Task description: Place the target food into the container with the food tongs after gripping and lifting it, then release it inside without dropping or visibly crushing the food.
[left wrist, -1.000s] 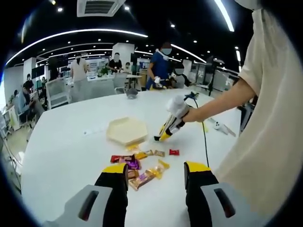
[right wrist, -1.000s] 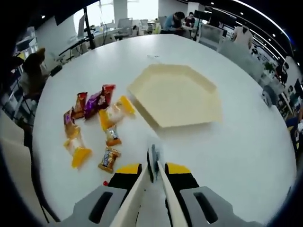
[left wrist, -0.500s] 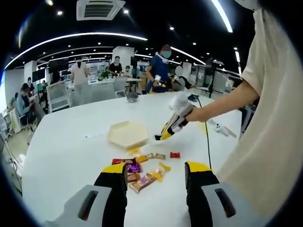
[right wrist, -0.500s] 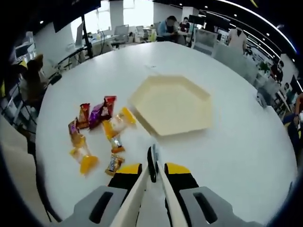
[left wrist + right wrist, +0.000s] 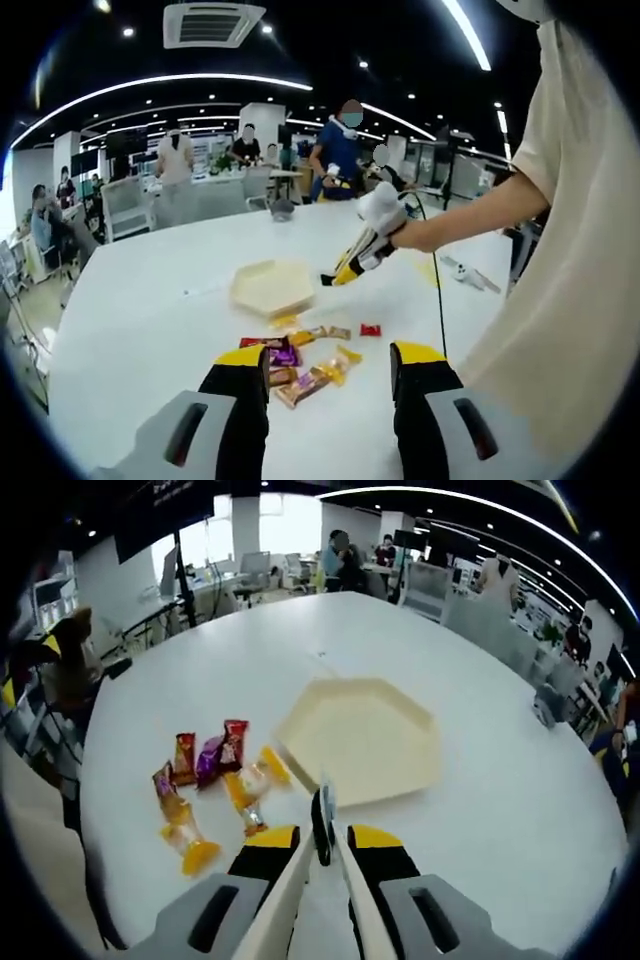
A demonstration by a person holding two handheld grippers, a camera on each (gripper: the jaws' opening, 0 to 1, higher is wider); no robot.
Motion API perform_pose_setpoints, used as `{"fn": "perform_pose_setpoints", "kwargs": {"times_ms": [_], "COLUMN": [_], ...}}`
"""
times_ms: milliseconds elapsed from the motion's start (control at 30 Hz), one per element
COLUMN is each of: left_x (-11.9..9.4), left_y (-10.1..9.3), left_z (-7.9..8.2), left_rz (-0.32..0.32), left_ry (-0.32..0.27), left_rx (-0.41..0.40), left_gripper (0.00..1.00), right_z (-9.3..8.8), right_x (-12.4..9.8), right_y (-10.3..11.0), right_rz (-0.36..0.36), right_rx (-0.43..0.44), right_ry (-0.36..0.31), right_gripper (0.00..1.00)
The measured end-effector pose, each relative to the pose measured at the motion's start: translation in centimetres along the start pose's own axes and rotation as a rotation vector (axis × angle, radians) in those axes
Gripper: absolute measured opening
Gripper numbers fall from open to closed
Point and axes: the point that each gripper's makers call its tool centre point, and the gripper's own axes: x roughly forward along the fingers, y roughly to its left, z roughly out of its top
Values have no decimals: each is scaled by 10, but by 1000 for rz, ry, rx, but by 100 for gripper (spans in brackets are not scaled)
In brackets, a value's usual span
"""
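In the right gripper view, the right gripper (image 5: 322, 845) is closed on the food tongs (image 5: 322, 825), whose two pale arms run up between the yellow-tipped jaws and meet at their tip. Just beyond this tip the cream hexagonal container (image 5: 358, 742) is seen on the white table (image 5: 500, 810). The wrapped snacks (image 5: 215, 780) lie beside the container, ahead and to the left of the jaws, and nothing is held in the tongs. Compared with a second ago, the snacks and the container appear smaller and farther from the jaws, so the gripper was raised away from the table.

In the left gripper view, the left gripper (image 5: 330, 385) is held with its jaws apart and empty, above the snacks. Beyond them the right gripper is seen in a hand (image 5: 400, 235), higher over the table than before.
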Motion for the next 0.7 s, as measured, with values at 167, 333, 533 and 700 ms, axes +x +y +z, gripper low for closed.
{"fn": "perform_pose_setpoints", "kwargs": {"times_ms": [167,333,533,700], "left_x": [-3,-6,-14,-20], "left_y": [-1,-2,-2,3], "left_z": [0,0,-3,4], "left_rz": [6,8,20,55], "left_ry": [-7,-15,-17,-67], "left_rx": [-1,1,-1,-53], "left_gripper": [48,48,48,50], "right_z": [14,25,42,55], "right_x": [-4,-6,-11,-12], "right_y": [1,1,2,2], "right_rz": [-1,-4,-10,-5], "right_rx": [-4,-6,-5,-6], "right_ry": [-24,-48,-72,-85], "right_gripper": [18,18,18,18]}}
